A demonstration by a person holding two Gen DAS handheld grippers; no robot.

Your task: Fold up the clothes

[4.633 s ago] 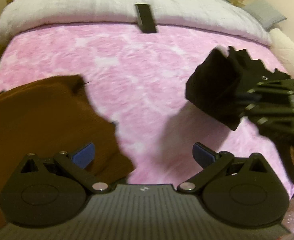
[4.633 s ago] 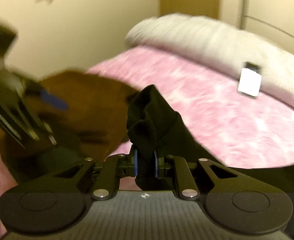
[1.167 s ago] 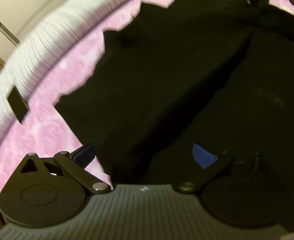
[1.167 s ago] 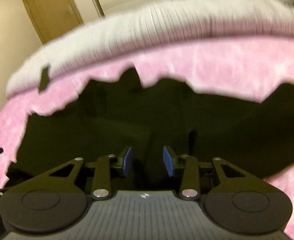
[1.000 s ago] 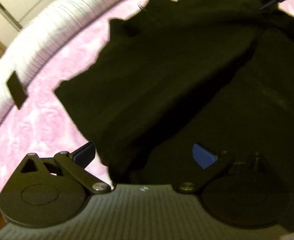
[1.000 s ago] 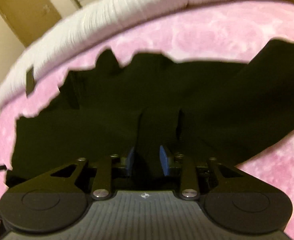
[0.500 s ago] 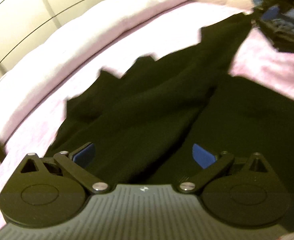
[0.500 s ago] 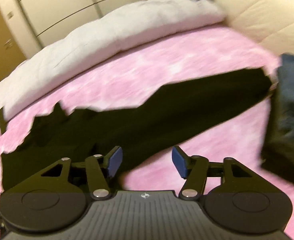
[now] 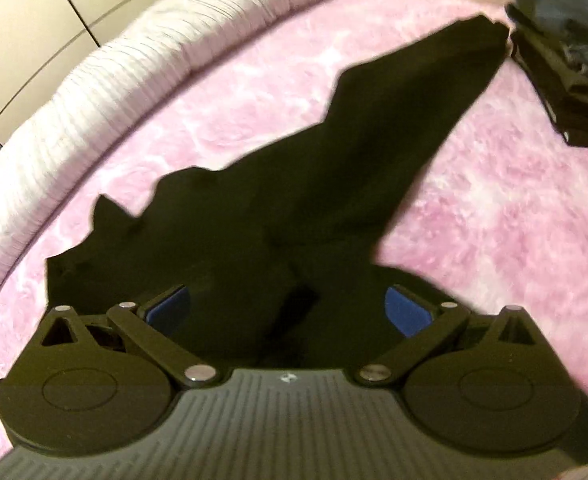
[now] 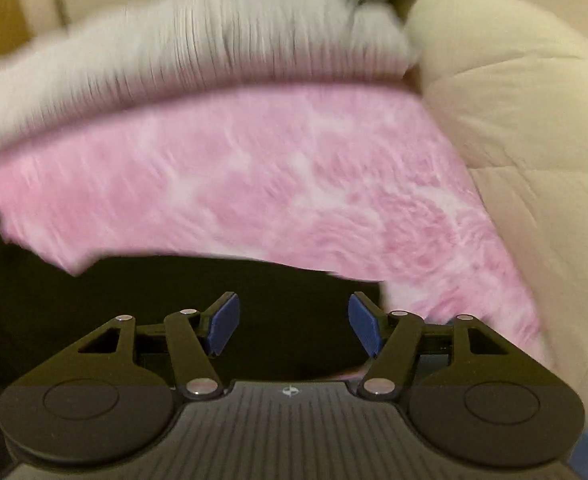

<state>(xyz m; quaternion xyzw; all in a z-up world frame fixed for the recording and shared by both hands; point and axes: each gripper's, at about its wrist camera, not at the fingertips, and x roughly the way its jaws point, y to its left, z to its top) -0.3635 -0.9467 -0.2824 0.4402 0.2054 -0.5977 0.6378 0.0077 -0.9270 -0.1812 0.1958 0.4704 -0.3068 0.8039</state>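
A black garment [image 9: 334, 168] lies spread on the pink blanket [image 9: 494, 208], one long sleeve stretching to the far right. My left gripper [image 9: 288, 310] is open and empty, its blue pads wide apart just above the garment's near part. My right gripper [image 10: 292, 322] is open and empty above the sleeve end [image 10: 214, 284], which shows as a dark band at the lower left of the blurred right wrist view.
A stack of folded dark clothes [image 9: 566, 64] sits at the far right of the blanket. A white duvet [image 9: 134, 80] runs along the far edge, also in the right wrist view [image 10: 174, 48]. A cream quilt [image 10: 514, 120] lies to the right.
The right gripper let go of the garment, opened wide and swung right toward the sleeve end. The left gripper stayed open and pulled back; the sleeve now lies stretched out flat.
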